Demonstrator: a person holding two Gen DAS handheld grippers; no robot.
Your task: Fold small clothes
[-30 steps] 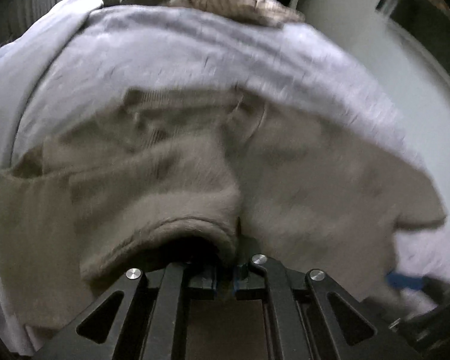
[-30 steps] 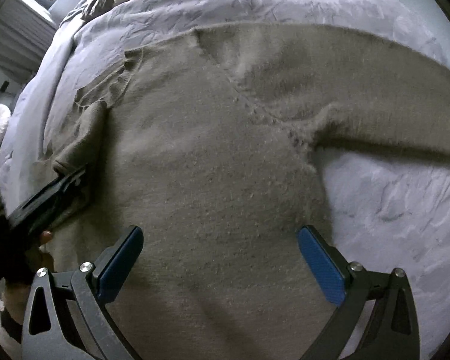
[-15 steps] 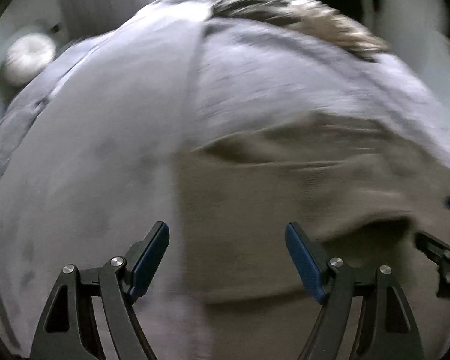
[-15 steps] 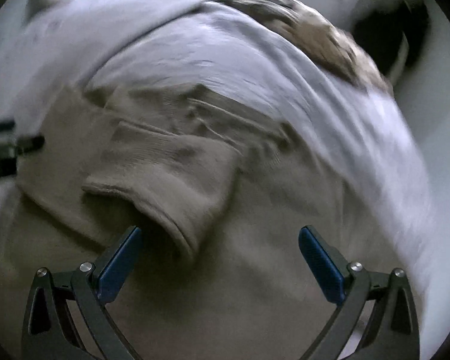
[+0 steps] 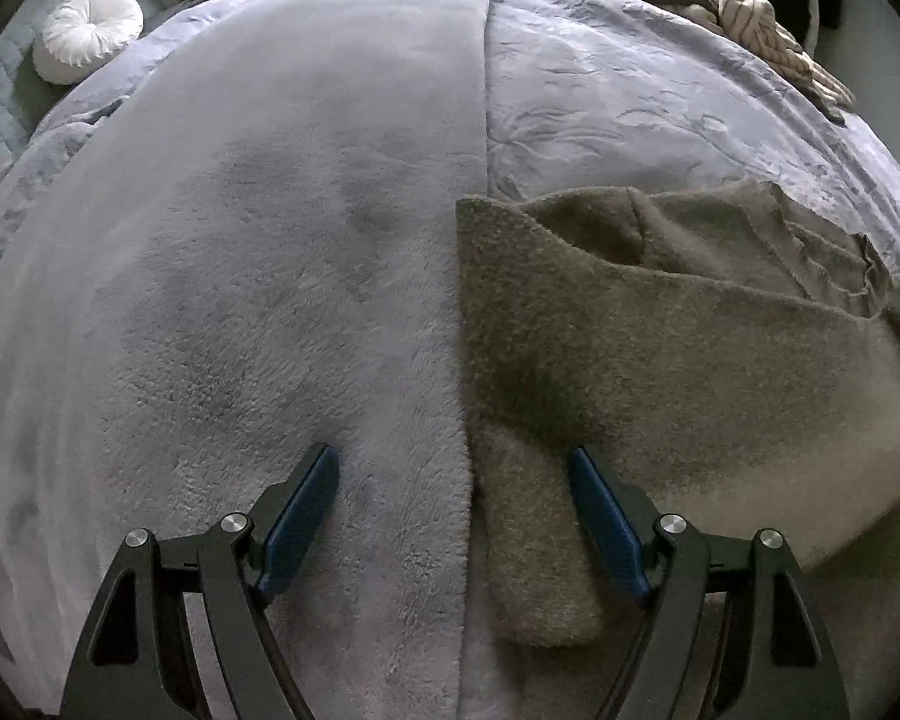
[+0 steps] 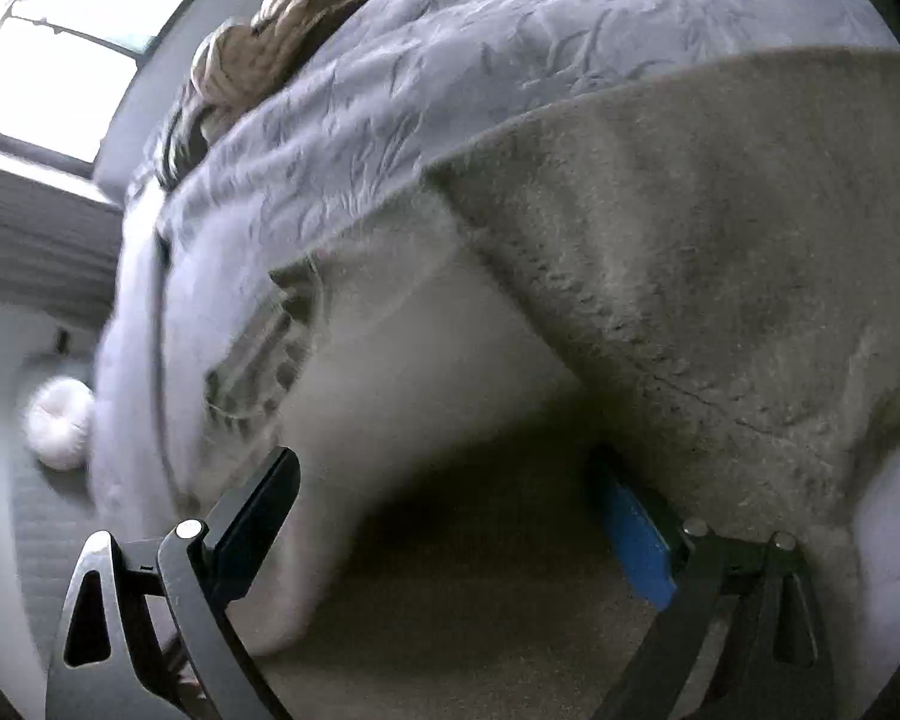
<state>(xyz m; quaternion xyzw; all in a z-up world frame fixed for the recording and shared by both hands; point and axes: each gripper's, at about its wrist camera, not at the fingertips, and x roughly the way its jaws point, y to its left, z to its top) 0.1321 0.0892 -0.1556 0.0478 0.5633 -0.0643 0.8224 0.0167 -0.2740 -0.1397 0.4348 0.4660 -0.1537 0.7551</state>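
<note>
The left tongs (image 5: 453, 516) stood released, their blue pads (image 5: 297, 525) apart over the straight folded edge of the taupe sweater (image 5: 660, 372), one pad above the pale fleece blanket (image 5: 240, 276) and the other above the knit; nothing was pinched between them. The right tongs (image 6: 444, 516) were wide but beginning to close, with the sweater's fabric lying between the pads and bunched against the blue right-hand one; the blurred view did not show the pads pressing on it yet.

The sweater lay on the bed, partly folded, straddling the seam where the fleece blanket met the embossed lilac bedspread (image 5: 630, 96). A sleeve lay across its body, and a ribbed edge showed toward the far right in the left wrist view. A round white cushion (image 5: 87, 36) and a heap of other clothes (image 5: 750, 6) sat well away at the bed's far edges.

The risk from here seemed to be a pinch that gathered the fleece along with the knit, or caught only one layer, so the fold would drag open or skew when lifted. The soft bedding could also let the garment slide.
</note>
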